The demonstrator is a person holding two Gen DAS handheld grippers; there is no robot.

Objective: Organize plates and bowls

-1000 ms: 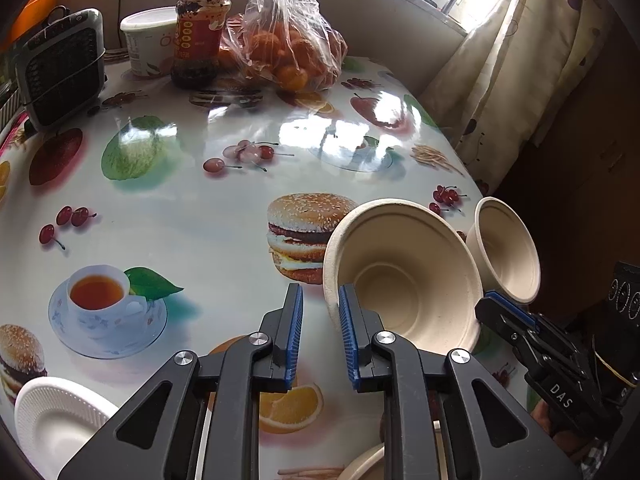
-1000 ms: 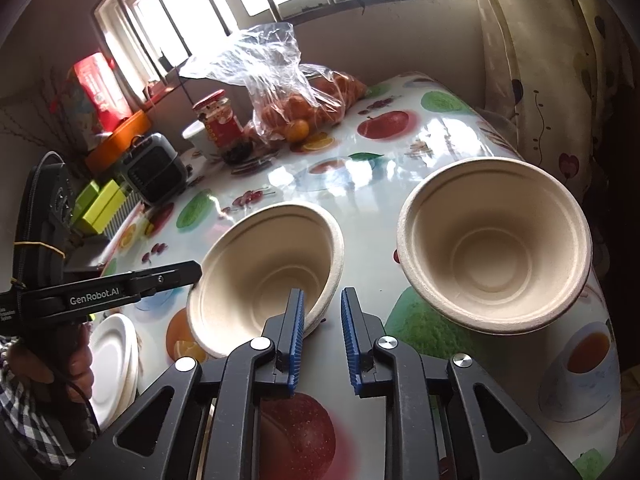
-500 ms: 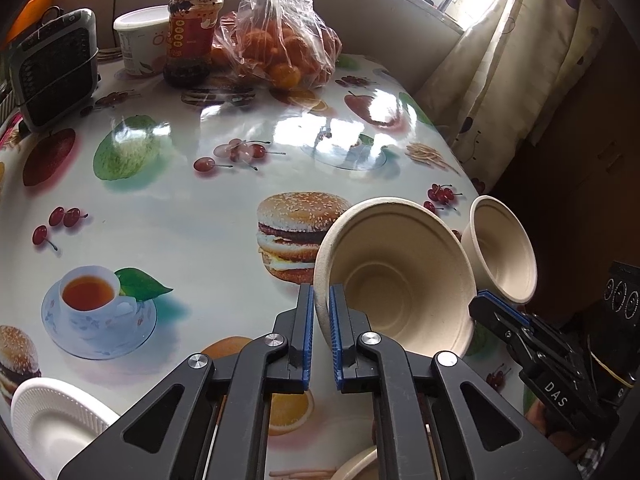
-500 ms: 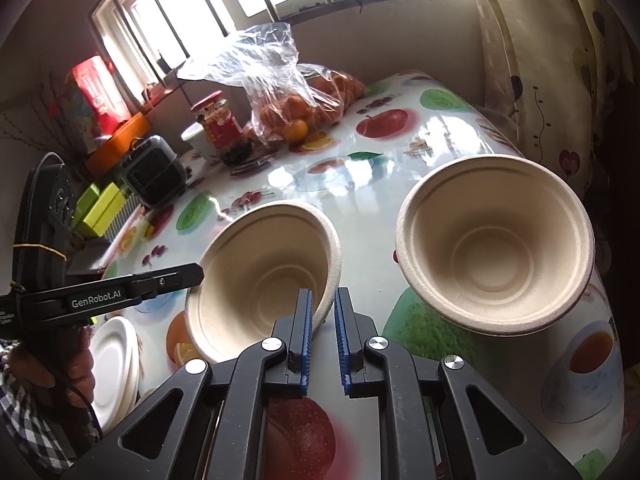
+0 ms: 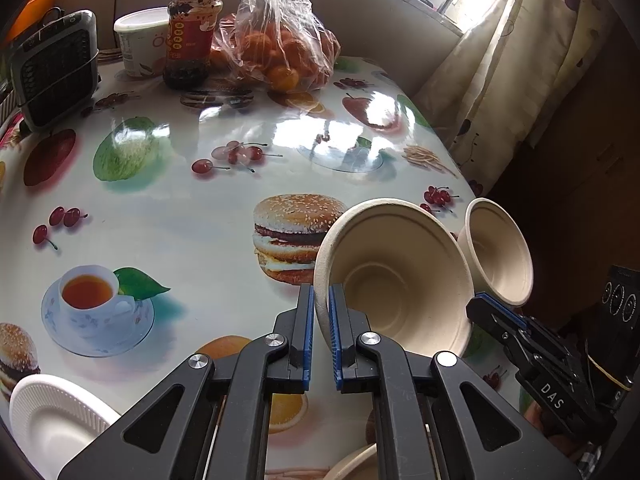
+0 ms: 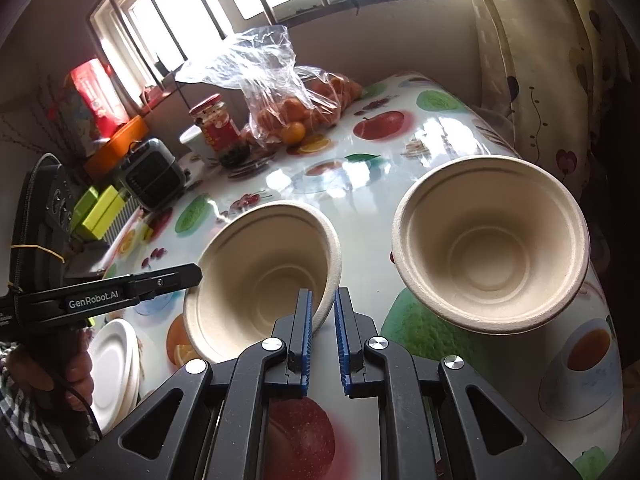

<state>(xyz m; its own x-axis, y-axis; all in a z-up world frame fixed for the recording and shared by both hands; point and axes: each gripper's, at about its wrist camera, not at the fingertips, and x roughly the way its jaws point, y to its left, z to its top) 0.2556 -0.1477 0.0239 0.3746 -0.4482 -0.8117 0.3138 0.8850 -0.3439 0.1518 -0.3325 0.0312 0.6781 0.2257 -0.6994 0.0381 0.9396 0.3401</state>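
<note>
A beige paper bowl (image 5: 392, 280) sits tilted between both grippers. My left gripper (image 5: 319, 308) is shut on its left rim. My right gripper (image 6: 322, 308) is shut on its right rim; the same bowl (image 6: 260, 272) fills the middle of the right wrist view. A second beige bowl (image 6: 492, 240) stands to the right near the table edge, also seen in the left wrist view (image 5: 500, 252). White plates (image 5: 52, 420) lie at the near left; they show as a stack in the right wrist view (image 6: 112, 368).
The glossy fruit-print table (image 5: 180, 200) holds a jar (image 5: 192, 36), a white tub (image 5: 140, 40), a bag of oranges (image 5: 280, 48) and a small grey heater (image 5: 56, 68) at the back. A curtain (image 5: 520, 60) hangs beyond the right edge. Another beige rim (image 5: 356, 464) shows below.
Both grippers closed from open onto opposite rims of the nearer bowl. The bowl has tipped up slightly.
</note>
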